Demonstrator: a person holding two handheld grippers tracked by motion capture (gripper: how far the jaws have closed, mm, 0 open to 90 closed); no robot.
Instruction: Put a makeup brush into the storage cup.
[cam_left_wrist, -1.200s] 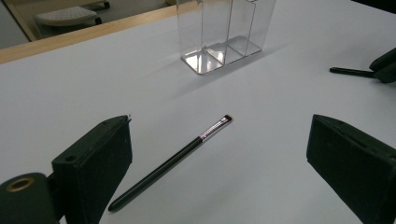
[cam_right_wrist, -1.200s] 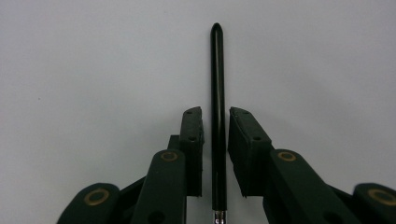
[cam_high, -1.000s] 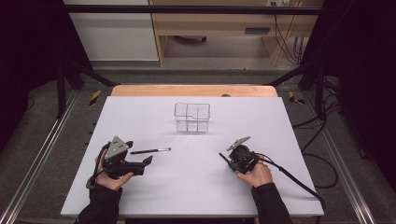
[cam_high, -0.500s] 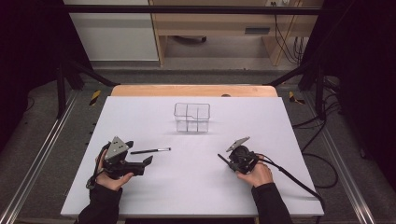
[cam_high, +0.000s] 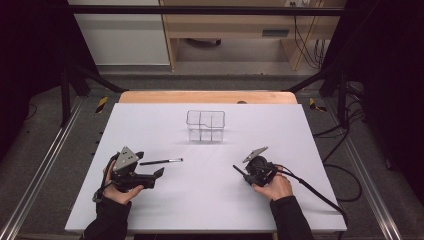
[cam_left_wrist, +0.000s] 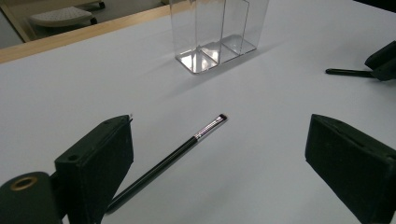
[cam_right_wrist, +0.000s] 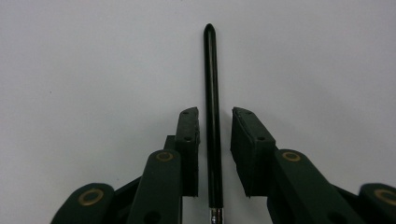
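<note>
Now the right gripper (cam_high: 239, 171) has just been opening: its jaws stand slightly apart around a black brush (cam_right_wrist: 212, 116), pads off it. The left gripper (cam_high: 159, 173) gapes wide, empty, beside another brush (cam_high: 161, 161). Bare table (cam_high: 310, 135) surrounds the clear organizer (cam_high: 205, 125).

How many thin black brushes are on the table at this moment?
2. One brush lies on the white table just ahead of the left hand-held gripper. The other brush lies between the jaws of the right hand-held gripper, which have just been opening.
</note>
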